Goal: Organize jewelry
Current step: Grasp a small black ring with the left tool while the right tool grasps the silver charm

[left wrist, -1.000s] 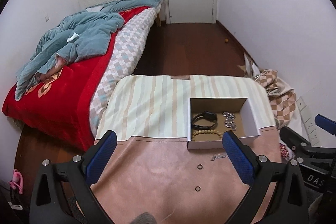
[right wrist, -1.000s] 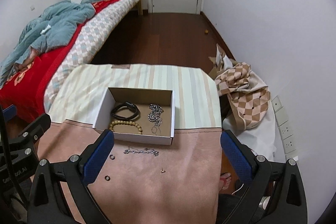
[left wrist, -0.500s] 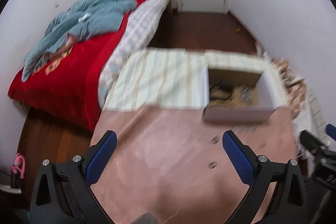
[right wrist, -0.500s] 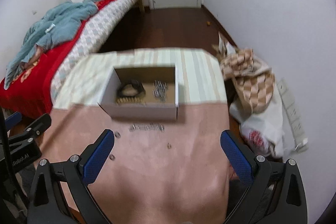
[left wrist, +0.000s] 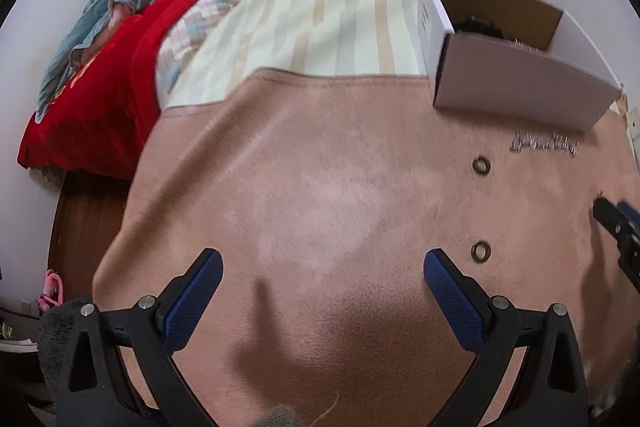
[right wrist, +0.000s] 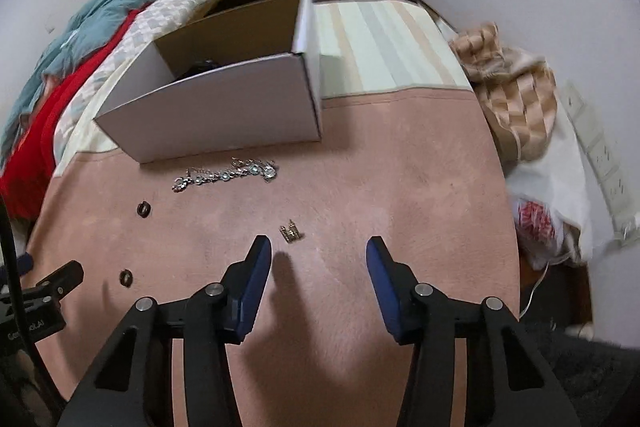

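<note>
A white cardboard box (right wrist: 224,115) stands on the table, with dark jewelry partly visible inside; it also shows in the left wrist view (left wrist: 520,87). In front of it lie a silver chain bracelet (right wrist: 226,175), two dark rings (right wrist: 144,209) (right wrist: 127,277) and a small gold earring (right wrist: 291,231). My right gripper (right wrist: 319,259) is open and empty, low over the pink cloth just right of the earring. My left gripper (left wrist: 320,279) is open and empty, left of the rings (left wrist: 481,165) (left wrist: 480,251) and the bracelet (left wrist: 544,145).
A pink cloth (left wrist: 320,167) covers the near table, a striped cloth (left wrist: 320,23) the far part. A bed with red and teal bedding (left wrist: 120,27) is to the left. Checked fabric and bags (right wrist: 516,99) lie by the right wall.
Both grippers have dropped down and forward close to the table. The right gripper's fingers have narrowed somewhat. The box and jewelry have not moved.
</note>
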The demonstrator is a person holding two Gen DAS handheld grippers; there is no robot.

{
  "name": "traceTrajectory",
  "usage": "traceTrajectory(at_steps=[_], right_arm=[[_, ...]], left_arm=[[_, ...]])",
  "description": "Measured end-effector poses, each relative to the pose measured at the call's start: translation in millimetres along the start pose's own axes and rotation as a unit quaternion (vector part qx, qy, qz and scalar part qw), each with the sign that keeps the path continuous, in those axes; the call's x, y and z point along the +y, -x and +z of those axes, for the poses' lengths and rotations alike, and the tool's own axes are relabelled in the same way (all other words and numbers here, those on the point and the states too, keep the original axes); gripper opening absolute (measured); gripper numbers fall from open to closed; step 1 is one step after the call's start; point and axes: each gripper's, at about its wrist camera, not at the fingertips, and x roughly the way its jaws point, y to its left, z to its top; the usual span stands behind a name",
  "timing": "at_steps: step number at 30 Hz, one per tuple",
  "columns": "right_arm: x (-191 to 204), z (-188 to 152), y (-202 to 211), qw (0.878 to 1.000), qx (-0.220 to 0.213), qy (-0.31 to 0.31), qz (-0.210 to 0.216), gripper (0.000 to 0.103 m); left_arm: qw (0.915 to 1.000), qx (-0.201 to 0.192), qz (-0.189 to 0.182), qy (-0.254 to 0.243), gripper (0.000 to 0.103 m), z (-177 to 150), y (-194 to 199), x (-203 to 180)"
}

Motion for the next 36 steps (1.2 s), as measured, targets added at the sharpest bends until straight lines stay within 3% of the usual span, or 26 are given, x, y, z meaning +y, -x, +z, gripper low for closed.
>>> traceTrajectory(at_steps=[4, 7, 8, 19, 21, 24, 26, 27, 29, 36], right_arm=[[10, 2, -5, 0.999, -0.011, 0.028, -0.020, 0.049], [17, 4, -6, 0.998, -0.021, 0.047, -0.036, 0.025], [19, 5, -5, 0.998, -0.024, 0.051, -0.036, 0.010], [7, -7, 18, 0.999, -0.024, 0.029, -0.034, 0.009], [5, -8, 20, 0.999, -0.023, 0.025, -0.036, 0.009], [1, -9, 22, 0.999, -0.022, 0.021, -0.039, 0.009], [-2, -8, 24, 0.999, -0.023, 0.018, -0.040, 0.009], [-2, -8, 24, 0.999, -0.022, 0.017, -0.040, 0.009], [-2, -7, 25, 0.999, -0.024, 0.016, -0.041, 0.009], [0, -5, 32, 0.999, -0.031, 0.010, -0.037, 0.009]], left_arm=[[0.9999, 0.010, -0.009, -0.003, 0.102, -5, -5, -4], [0.9998, 0.016, -0.014, -0.003, 0.102, -7, -9, -5], [0.9997, 0.017, -0.017, -0.003, 0.102, -8, -9, -6], [0.9977, 0.005, -0.064, -0.022, 0.102, -7, -5, -42], [0.9970, 0.000, -0.071, -0.029, 0.096, -7, -4, -49], [0.9957, -0.012, -0.085, -0.036, 0.078, -7, 0, -57], [0.9942, -0.020, -0.097, -0.041, 0.053, -7, 4, -62], [0.9932, -0.023, -0.105, -0.044, 0.045, -7, 7, -64], [0.9916, -0.025, -0.117, -0.049, 0.014, -7, 10, -69], [0.9898, -0.024, -0.129, -0.055, 0.010, -12, 15, -76]])
